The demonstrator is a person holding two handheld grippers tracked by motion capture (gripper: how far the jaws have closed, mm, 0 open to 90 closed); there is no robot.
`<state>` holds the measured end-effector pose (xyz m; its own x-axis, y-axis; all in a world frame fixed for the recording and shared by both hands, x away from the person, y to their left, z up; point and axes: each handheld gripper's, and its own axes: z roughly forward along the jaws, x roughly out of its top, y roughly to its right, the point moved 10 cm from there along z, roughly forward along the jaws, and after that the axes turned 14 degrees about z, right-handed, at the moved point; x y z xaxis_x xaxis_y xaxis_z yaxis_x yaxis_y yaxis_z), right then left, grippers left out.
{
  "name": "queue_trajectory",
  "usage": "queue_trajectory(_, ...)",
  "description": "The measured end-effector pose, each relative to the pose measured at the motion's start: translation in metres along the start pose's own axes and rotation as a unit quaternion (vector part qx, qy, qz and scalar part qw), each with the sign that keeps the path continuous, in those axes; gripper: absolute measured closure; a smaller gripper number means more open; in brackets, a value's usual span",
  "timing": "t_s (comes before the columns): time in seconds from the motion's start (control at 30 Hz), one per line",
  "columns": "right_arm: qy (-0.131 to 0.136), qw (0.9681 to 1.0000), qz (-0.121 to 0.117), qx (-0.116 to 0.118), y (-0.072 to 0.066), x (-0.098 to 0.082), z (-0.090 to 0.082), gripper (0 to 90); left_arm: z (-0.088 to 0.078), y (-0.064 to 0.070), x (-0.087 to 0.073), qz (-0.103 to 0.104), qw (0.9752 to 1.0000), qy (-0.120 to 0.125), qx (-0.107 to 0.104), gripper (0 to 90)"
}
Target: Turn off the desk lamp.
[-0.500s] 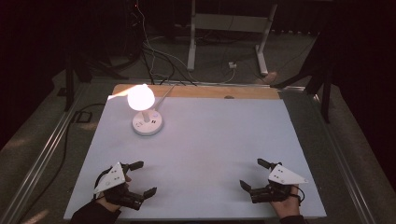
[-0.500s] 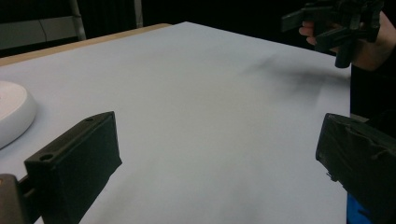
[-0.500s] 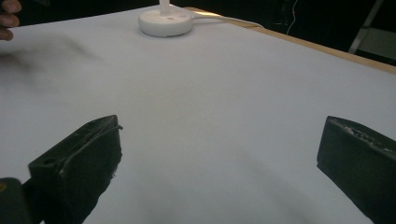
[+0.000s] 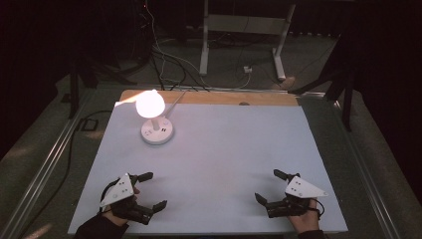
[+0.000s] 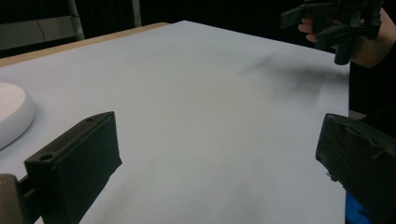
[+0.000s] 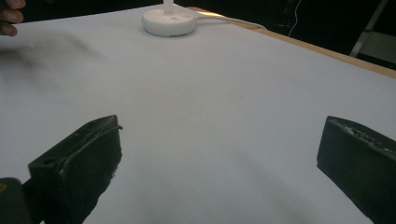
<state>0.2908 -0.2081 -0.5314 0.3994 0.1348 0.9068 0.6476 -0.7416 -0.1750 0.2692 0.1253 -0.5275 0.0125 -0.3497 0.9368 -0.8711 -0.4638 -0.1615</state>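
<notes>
A white desk lamp [image 4: 150, 104] glows at the far left of the white tabletop [image 4: 229, 144], its round base [image 4: 157, 132] flat on the surface. My left gripper [image 4: 155, 190] rests near the front left edge, held in a hand, jaws wide open with nothing between them. At the front right my right gripper [image 4: 267, 185] is also open and empty. In the left gripper view my own gripper [image 5: 219, 140] spans bare table, with the lamp base [image 5: 11, 112] at the left and the right gripper [image 5: 336, 23] far off. The right gripper view has my gripper [image 6: 219, 144] over bare table and the lamp base [image 6: 169, 21] ahead.
A bare wooden strip [image 4: 224, 98] runs along the table's far edge. The lamp's cable [image 4: 175, 99] leads off that edge to the floor. Metal stand legs [image 4: 204, 45] and loose cables lie on the dark floor behind. A rail [image 4: 45, 169] flanks the table's left side.
</notes>
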Motion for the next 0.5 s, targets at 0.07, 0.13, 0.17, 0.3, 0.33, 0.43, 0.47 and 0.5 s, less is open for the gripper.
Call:
queue_trajectory(0.07, 0.003, 1.0000, 0.001, 0.001, -0.0004, 0.0012, -0.0001, 0.0, 0.0001, 0.0004, -0.0005, 0.001, 1.0000, -0.002, 0.001, 0.4)
queue_trajectory(0.13, 0.004, 1.0000, 0.000, 0.002, -0.0014, 0.0015, -0.0004, 0.0, -0.0001, 0.0007, -0.0002, 0.002, 1.0000, -0.001, -0.002, 0.4)
queue_trajectory(0.17, 0.003, 1.0000, -0.003, 0.001, -0.0015, 0.0009, -0.0005, 0.0, 0.0000, 0.0003, 0.0014, 0.002, 1.0000, 0.003, 0.000, 0.4)
queue_trajectory(0.3, 0.003, 1.0000, -0.003, 0.001, -0.0011, 0.0009, -0.0011, 0.0, 0.0004, 0.0001, 0.0011, 0.001, 1.0000, 0.003, -0.001, 0.4)
queue_trajectory(0.33, 0.003, 1.0000, -0.002, 0.002, -0.0014, 0.0009, -0.0013, 0.0, -0.0002, -0.0001, 0.0016, 0.001, 1.0000, 0.004, -0.001, 0.4)
queue_trajectory(0.43, 0.005, 1.0000, -0.002, 0.002, -0.0020, 0.0017, -0.0015, 0.0, -0.0011, 0.0026, 0.0048, 0.004, 1.0000, 0.007, -0.005, 0.4)
queue_trajectory(0.47, 0.005, 1.0000, -0.002, 0.002, -0.0022, 0.0017, -0.0015, 0.0, -0.0008, 0.0038, 0.0053, 0.005, 0.9999, 0.005, -0.007, 0.4)
queue_trajectory(0.5, 0.005, 1.0000, -0.002, 0.002, -0.0022, 0.0017, -0.0015, 0.0, -0.0008, 0.0038, 0.0053, 0.005, 0.9999, 0.005, -0.007, 0.4)
